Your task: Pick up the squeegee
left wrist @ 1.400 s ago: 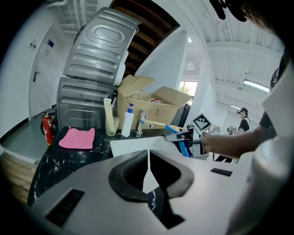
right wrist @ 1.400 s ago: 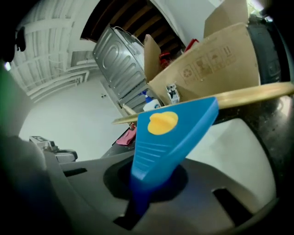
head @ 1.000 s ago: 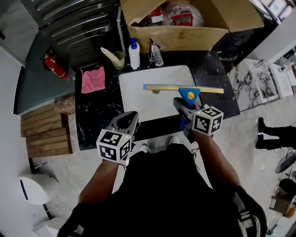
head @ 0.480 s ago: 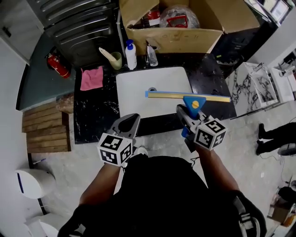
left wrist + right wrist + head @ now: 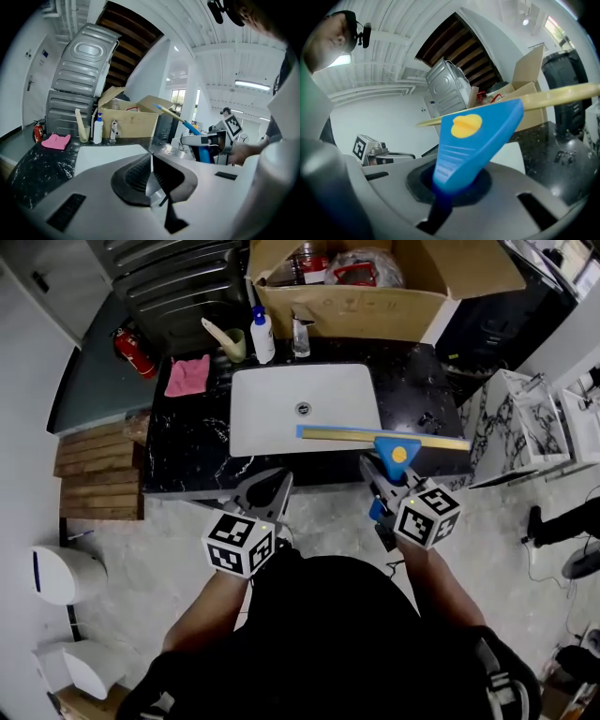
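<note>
Squeegee (image 5: pixel 384 437): blue plastic triangular handle with a round yellow spot, carrying a long pale-yellow blade bar edged in blue. The handle's blue stem sits clamped in the right claw (image 5: pixel 382 476), jaws tight on it. The blade runs crosswise to the claw, held in the air over the front edge of the black speckled counter (image 5: pixel 187 451), by the white sink (image 5: pixel 272 409).

— What is cut off in the head view?
— The cardboard box (image 5: pixel 375 296) is cropped by the top edge at twelve o'clock, and its contents cannot be told. A leg (image 5: pixel 562 521) is clipped at three o'clock.
— And the squeegee (image 5: pixel 473 136)?
— Its handle end is hidden between the jaws of the right gripper (image 5: pixel 450 185); its blade is cut off at two o'clock.
— The small dark items (image 5: pixel 427 418)?
— Too small to be named.
</note>
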Tool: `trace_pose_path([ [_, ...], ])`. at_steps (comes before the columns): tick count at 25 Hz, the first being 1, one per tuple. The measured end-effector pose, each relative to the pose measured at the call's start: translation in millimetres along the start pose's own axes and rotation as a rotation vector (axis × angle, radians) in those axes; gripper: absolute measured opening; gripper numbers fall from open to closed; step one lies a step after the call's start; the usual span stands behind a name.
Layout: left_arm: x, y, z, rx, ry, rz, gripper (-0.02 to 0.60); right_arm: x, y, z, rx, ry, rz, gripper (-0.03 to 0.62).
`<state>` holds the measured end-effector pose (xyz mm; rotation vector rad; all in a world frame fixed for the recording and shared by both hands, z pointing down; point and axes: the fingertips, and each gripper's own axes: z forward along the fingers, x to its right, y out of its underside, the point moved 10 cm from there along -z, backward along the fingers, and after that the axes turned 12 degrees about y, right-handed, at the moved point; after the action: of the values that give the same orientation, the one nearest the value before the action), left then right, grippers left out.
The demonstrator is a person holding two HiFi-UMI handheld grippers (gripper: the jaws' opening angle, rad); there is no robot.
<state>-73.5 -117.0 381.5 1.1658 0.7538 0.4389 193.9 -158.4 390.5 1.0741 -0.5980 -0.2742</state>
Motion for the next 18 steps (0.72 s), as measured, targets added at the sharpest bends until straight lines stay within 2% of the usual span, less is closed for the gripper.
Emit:
trace_pose_path([
  [9, 75, 19, -9, 0.013, -0.076, 0.016, 0.025, 20, 16, -57, 0.020, -0.058, -0.031, 0.009],
  [18, 113, 33, -42, 0.040, -0.199, 0.025, 0.025, 20, 40, -91, 0.040, -0.139, -0.022, 0.009],
])
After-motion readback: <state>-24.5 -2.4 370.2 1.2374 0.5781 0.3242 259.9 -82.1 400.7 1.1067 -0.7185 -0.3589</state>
